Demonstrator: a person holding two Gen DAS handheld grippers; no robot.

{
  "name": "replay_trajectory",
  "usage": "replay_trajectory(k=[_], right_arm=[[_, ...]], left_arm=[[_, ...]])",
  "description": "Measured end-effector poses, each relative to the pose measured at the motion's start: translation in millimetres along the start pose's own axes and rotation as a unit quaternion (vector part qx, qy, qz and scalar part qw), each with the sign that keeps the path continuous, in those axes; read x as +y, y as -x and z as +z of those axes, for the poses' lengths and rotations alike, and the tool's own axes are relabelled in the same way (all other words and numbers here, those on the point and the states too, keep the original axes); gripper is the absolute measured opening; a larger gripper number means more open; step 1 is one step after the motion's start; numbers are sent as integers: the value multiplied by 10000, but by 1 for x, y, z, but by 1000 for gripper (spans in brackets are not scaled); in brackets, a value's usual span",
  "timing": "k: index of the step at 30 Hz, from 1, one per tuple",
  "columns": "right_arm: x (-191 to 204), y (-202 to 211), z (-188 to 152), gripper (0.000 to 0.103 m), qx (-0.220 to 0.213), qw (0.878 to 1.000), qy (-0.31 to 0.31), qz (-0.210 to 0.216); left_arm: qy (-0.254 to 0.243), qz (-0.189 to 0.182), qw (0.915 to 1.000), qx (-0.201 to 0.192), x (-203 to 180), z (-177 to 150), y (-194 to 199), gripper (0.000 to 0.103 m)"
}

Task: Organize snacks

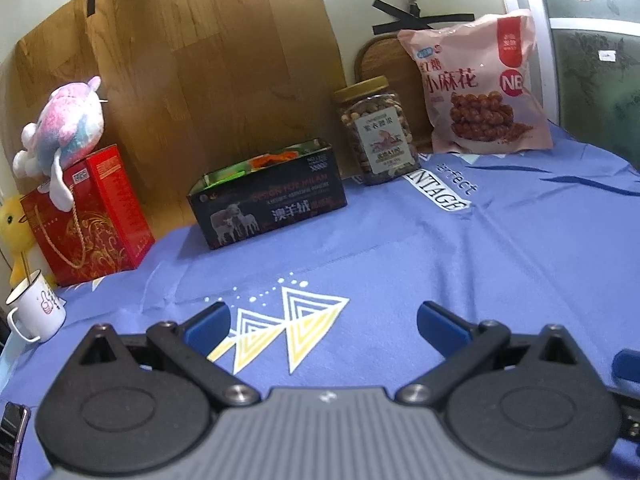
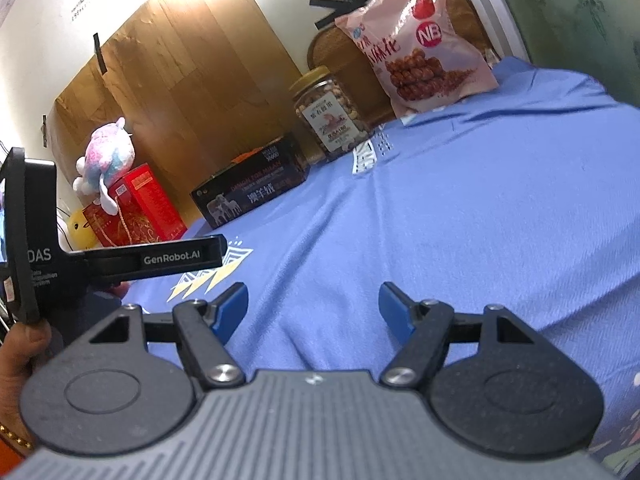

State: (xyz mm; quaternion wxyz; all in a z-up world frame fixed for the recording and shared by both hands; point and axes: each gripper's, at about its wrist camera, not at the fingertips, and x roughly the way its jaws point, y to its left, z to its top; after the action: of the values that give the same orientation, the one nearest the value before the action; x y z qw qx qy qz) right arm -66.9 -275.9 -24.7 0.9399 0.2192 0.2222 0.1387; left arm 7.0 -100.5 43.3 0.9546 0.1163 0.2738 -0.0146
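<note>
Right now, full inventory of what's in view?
snack bag: 1, pink, back right, leaning on the wall
nut jar: 1, clear with yellow lid, left of the bag
open box: 1, black, back centre, packets inside
gift box: 1, red, back left
plush toy: 1, pink-white, atop the gift box
yellow plush: 1, behind the gift box
mug: 1, white, far left
cloth: 1, blue, covering the surface
left tongs: open, empty
right tongs: open, empty
hand: 1, holding the left handle

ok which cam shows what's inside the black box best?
Left wrist: it looks over the black box rim, showing green and orange packets inside. Right wrist sees the same box lower and farther off, with only an orange sliver above the rim.
</note>
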Motion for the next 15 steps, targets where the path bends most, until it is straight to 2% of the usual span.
replay_trajectory(k=[15], right_arm=[[4, -7, -2, 74, 113, 9999, -6, 57]], left_arm=[[70, 80, 9999, 129, 8, -4, -7, 103]])
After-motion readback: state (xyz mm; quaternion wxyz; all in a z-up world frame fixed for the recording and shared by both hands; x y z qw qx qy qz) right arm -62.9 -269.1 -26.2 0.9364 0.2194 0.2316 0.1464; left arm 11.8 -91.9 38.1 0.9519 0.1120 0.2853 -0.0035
